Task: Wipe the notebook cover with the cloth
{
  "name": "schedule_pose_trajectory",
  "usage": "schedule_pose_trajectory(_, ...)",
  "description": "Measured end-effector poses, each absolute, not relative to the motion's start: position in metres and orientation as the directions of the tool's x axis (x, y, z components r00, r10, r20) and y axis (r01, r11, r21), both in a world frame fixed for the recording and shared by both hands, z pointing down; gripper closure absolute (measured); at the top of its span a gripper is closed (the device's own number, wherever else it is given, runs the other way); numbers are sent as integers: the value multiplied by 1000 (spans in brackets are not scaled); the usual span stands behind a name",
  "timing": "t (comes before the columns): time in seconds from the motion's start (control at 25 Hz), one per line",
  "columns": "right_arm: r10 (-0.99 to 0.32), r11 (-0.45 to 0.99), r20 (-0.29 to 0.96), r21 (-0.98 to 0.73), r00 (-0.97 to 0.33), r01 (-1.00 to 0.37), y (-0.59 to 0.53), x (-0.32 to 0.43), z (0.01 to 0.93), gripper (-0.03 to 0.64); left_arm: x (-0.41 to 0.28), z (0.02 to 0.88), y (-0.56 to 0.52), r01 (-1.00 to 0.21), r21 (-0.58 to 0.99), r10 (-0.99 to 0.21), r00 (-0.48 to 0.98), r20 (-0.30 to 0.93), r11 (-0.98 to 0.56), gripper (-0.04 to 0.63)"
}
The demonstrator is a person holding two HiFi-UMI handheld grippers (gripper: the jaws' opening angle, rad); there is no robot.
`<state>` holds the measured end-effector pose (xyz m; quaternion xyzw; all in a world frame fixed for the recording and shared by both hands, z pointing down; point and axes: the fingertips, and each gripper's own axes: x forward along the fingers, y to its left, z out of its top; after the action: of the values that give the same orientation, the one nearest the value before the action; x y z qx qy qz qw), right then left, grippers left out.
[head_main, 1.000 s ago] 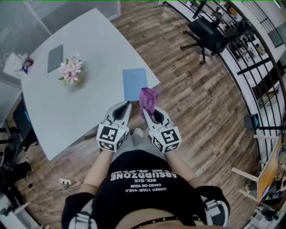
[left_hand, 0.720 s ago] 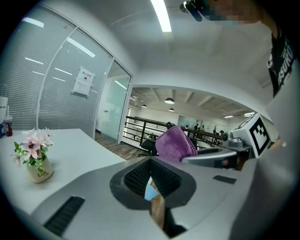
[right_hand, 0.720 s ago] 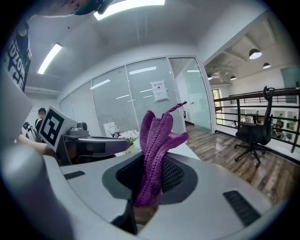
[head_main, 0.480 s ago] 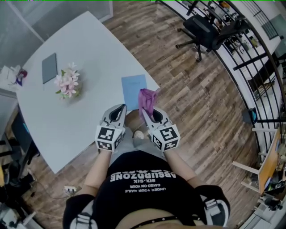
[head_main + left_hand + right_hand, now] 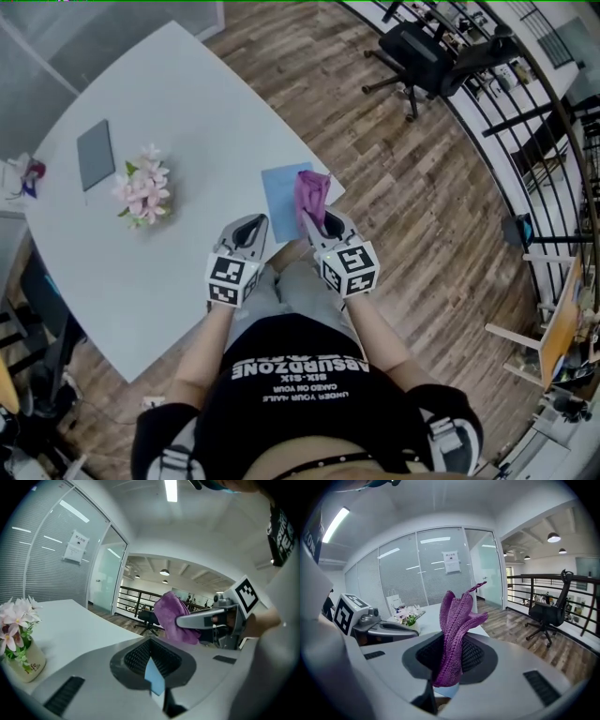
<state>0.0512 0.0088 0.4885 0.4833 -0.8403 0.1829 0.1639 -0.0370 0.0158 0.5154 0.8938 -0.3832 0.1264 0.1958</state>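
Note:
A light blue notebook (image 5: pixel 281 192) lies at the near corner of the white table (image 5: pixel 187 112). My right gripper (image 5: pixel 320 223) is shut on a purple cloth (image 5: pixel 310 194), which stands up from the jaws and hangs over the notebook's right side. In the right gripper view the cloth (image 5: pixel 457 625) fills the middle of the right gripper (image 5: pixel 445 679). My left gripper (image 5: pixel 251 228) hovers over the table edge just left of the notebook, jaws together and holding nothing. Through the left gripper (image 5: pixel 157 688) a blue sliver of the notebook (image 5: pixel 154 679) shows.
A small pot of pink flowers (image 5: pixel 141 192) stands mid-table, left of the grippers. A grey flat book (image 5: pixel 95 155) lies at the far left. An office chair (image 5: pixel 422 52) stands on the wood floor to the right, beside a black railing (image 5: pixel 539 122).
Both grippers have moved forward to the table's near corner. The cloth was short of the notebook and now hangs over its right side. The left gripper stays shut.

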Motion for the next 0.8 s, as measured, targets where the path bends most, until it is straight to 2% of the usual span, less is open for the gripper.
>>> schedule_pose_trajectory(0.24, -690, 483, 510, -204, -514, -852, -30, 44, 512, 534, -37, 545, 3, -714, 343, -601, 700, 387, -610, 580)
schedule_pose_trajectory(0.44, -582, 546, 569, -256, -581, -798, -53, 29, 537, 532, -28, 567, -5, -722, 333, -571, 687, 450, -606, 580)
schedule_pose_trajectory(0.8, -395, 614, 677, -309, -621, -726, -86, 7, 602, 532, -13, 611, -14, -744, 312, -525, 648, 552, -590, 580)
